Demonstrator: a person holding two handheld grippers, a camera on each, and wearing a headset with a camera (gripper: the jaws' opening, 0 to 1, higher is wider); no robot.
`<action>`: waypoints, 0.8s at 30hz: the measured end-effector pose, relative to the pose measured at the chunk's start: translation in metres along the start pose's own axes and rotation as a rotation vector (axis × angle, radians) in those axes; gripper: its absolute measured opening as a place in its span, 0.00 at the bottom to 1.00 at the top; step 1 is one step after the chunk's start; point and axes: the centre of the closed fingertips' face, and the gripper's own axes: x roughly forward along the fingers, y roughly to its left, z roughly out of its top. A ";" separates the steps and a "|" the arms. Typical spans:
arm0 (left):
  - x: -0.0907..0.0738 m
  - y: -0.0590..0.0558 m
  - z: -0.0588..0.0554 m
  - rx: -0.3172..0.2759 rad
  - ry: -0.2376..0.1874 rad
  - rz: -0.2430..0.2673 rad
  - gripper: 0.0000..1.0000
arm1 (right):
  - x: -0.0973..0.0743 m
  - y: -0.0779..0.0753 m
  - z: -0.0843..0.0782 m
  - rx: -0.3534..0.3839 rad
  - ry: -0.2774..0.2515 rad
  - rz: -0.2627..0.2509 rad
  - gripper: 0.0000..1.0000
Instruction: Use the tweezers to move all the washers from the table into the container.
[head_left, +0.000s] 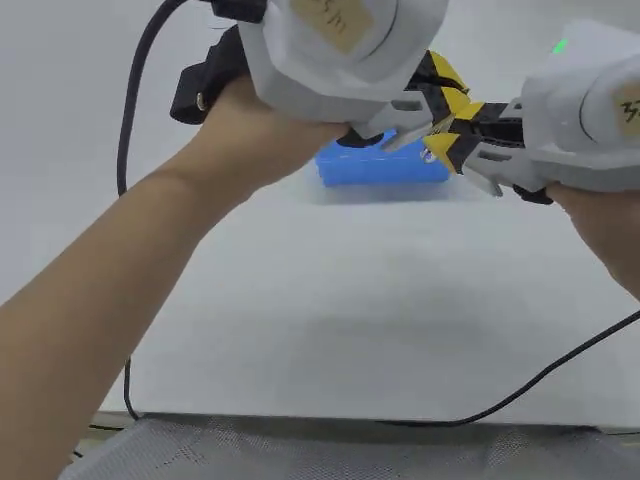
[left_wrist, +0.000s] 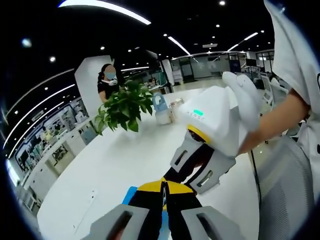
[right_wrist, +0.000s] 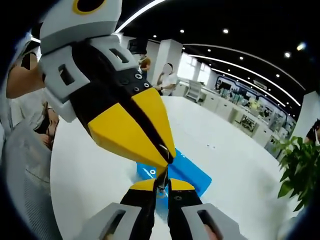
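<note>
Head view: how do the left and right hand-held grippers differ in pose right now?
The left hand-held gripper reaches in from the upper left, while the right hand-held gripper comes in from the right, so they face each other. The right one shows a lit green light; the left trails a black cable. Shared: yellow-and-black jaws, shut, tips almost meeting above the blue container.

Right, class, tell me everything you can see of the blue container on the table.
The blue container is a low, rectangular box, plastic-looking and matte, lying flat on the white table. The right gripper view shows it corner-on, with a small round mark near one corner; too small to identify. The left tool and right tool meet tip to tip in front of it, hiding part of its top. Whether either touches it cannot be told.
</note>
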 end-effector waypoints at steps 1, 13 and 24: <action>0.001 0.005 0.001 -0.003 -0.006 0.015 0.00 | 0.003 -0.002 0.005 -0.003 -0.012 0.000 0.04; 0.028 0.028 -0.021 -0.014 0.030 0.054 0.00 | 0.036 -0.027 -0.011 -0.003 0.029 -0.013 0.04; 0.045 0.030 -0.046 -0.043 0.088 0.036 0.00 | 0.061 -0.034 -0.037 0.013 0.109 -0.005 0.04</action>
